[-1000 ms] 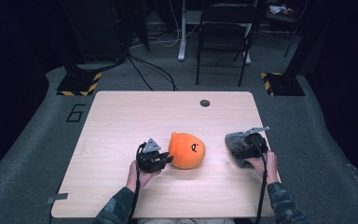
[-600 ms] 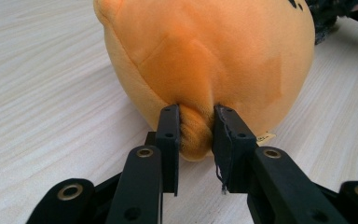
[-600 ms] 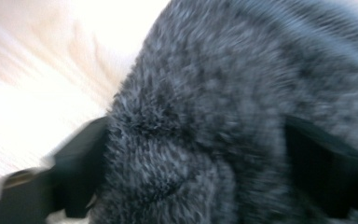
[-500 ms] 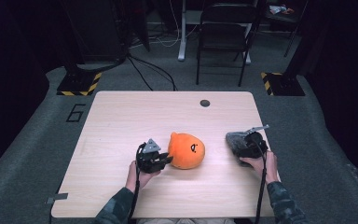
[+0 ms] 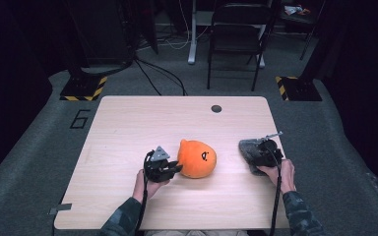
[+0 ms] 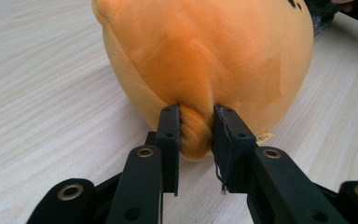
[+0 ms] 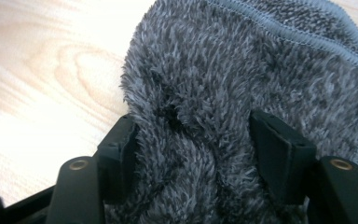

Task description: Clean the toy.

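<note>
The left gripper (image 6: 195,135) is clenched on a pinched fold of the round orange plush toy (image 6: 205,60) — soft, seamed fabric with a small dark face mark on top (image 5: 197,158), lying near the middle of the pale wooden table (image 5: 128,128). The right gripper (image 7: 200,140) has just been closing its jaws over the fluffy grey stitched-edge cloth (image 7: 261,65), whose pile bunches between them — whether the pads already press it I cannot tell. That cloth lies at the table's right edge (image 5: 248,150).
</note>
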Demonstrator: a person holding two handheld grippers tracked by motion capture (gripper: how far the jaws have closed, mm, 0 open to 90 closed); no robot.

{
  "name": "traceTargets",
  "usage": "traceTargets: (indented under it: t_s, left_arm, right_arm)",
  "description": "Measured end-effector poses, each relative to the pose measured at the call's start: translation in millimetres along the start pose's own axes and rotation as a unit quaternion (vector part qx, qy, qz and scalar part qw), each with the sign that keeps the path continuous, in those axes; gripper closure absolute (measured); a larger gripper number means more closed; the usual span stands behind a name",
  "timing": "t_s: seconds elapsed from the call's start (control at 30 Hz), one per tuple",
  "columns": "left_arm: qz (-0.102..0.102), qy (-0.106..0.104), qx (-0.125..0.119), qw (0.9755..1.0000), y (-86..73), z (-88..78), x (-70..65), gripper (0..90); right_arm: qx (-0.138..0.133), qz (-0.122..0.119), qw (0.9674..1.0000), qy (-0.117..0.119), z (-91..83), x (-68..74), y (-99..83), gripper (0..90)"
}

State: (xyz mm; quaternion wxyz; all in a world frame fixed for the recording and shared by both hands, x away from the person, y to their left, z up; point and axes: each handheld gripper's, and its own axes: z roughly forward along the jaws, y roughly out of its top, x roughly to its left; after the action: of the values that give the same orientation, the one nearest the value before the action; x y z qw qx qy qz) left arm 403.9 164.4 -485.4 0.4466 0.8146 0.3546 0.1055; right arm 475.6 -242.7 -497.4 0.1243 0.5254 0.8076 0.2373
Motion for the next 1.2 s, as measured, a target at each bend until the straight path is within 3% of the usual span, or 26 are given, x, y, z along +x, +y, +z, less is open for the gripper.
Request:
traceTargets:
  t_s: [0.1, 0.13, 0.23, 0.27, 0.3, 0.37, 0.5, 0.53, 0.7, 0.93, 1.1, 1.2]
  left_arm:
    - [0.003, -0.001, -0.001, 1.0, 0.0, 0.3, 1.0, 72.6]
    - [-0.004, -0.002, -0.002, 1.0, -0.4, 0.5, 0.2, 72.7]
    - [-0.003, -0.002, -0.001, 1.0, -0.3, 0.6, 0.0, 72.7]
    - [0.0, -0.002, 0.0, 1.0, -0.1, 0.8, 0.4, 72.7]
    - [0.0, -0.002, 0.0, 1.0, -0.1, 0.8, 0.4, 72.7]
    - [0.0, 0.0, 0.002, 1.0, 0.0, 0.9, 0.2, 72.8]
    - [0.001, 0.001, 0.0, 1.0, 0.3, 1.2, 0.1, 73.0]
    - [0.003, 0.002, 0.001, 1.0, 0.4, 1.1, 0.3, 73.1]
    - [0.002, 0.001, 0.0, 1.0, 0.5, 1.2, 0.1, 73.1]
    - [0.003, 0.001, 0.0, 1.0, 0.6, 1.1, 0.3, 72.8]
    - [0.005, 0.001, 0.0, 1.0, 0.5, 1.0, 0.9, 72.8]
    - [0.003, 0.001, -0.001, 1.0, 0.2, 1.1, 0.3, 72.8]
  right_arm:
    - [-0.008, 0.012, 0.9999, -0.007, 0.3, 0.2, -1.1, 37.0]
    - [-0.014, 0.013, 0.9996, -0.021, 0.6, 2.0, -1.1, 43.1]
    - [-0.02, 0.026, 0.9993, -0.02, -0.4, -0.8, -2.0, 50.7]
    - [-0.03, 0.045, 0.9985, -0.002, -2.1, -7.9, -4.4, 60.8]
    - [-0.03, 0.045, 0.9985, -0.002, -2.1, -7.9, -4.4, 60.8]
    - [-0.041, 0.064, 0.9969, 0.019, -2.5, -14.8, -7.0, 69.1]
    - [-0.043, 0.055, 0.9974, 0.019, -3.7, -14.1, -6.8, 75.4]
    - [-0.041, 0.04, 0.9983, 0.009, -4.7, -10.8, -5.6, 77.2]
    - [-0.038, 0.029, 0.9987, 0.016, -6.0, -6.2, -3.5, 77.8]
    - [-0.058, 0.0, 0.9979, 0.03, -15.4, 9.7, 3.7, 77.6]
    - [-0.082, -0.008, 0.9959, 0.038, -25.0, 15.6, 6.3, 77.2]
    - [-0.083, -0.009, 0.9957, 0.039, -29.1, 18.0, 8.4, 77.4]
